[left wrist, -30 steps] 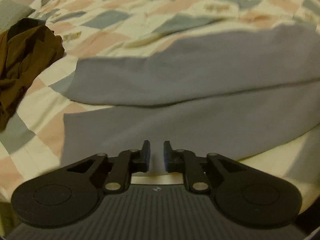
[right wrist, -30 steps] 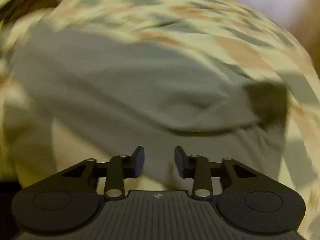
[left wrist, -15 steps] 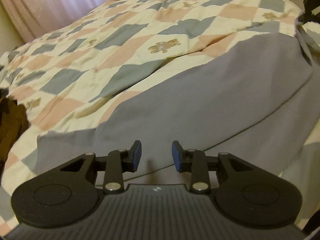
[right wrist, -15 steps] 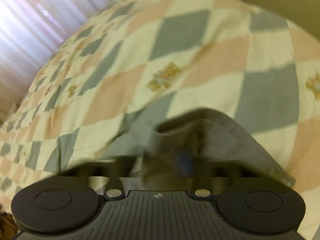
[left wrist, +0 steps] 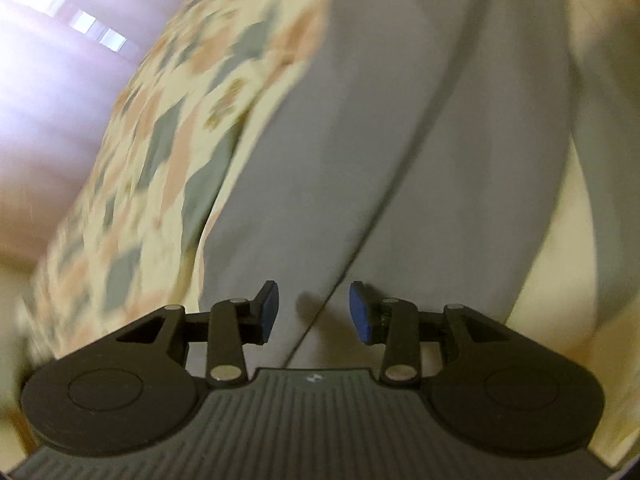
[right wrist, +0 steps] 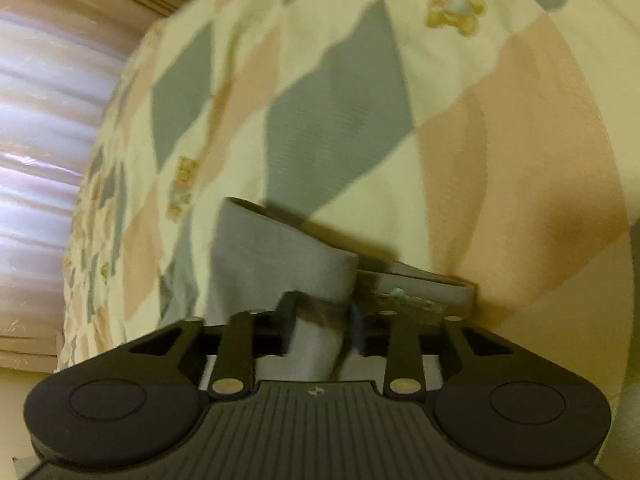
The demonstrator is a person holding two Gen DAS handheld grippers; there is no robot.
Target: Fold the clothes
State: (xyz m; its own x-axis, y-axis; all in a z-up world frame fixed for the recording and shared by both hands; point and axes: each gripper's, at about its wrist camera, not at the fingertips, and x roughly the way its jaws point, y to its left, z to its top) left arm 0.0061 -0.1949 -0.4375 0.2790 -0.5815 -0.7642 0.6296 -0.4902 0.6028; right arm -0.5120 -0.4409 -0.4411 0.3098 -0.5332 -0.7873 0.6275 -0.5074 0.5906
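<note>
Left wrist view: left gripper (left wrist: pixel 314 312) at bottom centre, black two-finger tool with blue pads (left wrist: pixel 360 312), jaws part-way apart and just been opening, nothing between them. Directly under and beyond it lies the grey smooth-fabric garment (left wrist: pixel 400 140), filling the middle and upper right of the frame, spread flat with a long fold edge running diagonally from the gap between the fingers up toward upper right. Pads hover over the cloth, not pinching it; a small shadow sits on the cloth between the fingers.

Surface: bed with a quilted cover in cream, pink and grey-blue diamond patches (left wrist: pixel 160 160) with small bear prints, seen left of the garment, blurred. Plain cream sheet (left wrist: pixel 560 240) shows at right of the garment. Upper left of the frame: pinkish curtain (left wrist: pixel 52 92) with bright window light behind.

Right wrist view: right gripper (right wrist: pixel 320 320) at bottom centre, jaws part-way apart, having just reopened after a quick close. A folded end of the same grey garment (right wrist: pixel 280 256) stands up as a thick band between the fingers; can't tell if the pads press on it, blurred there. A second grey layer lies right of centre, with a pale tag-like strip (right wrist: pixel 404 300). The diamond quilt fills the upper and right frame, one tan bear print (right wrist: pixel 456 4) upper right. Curtain folds (right wrist: pixel 44 160) down the left edge.
</note>
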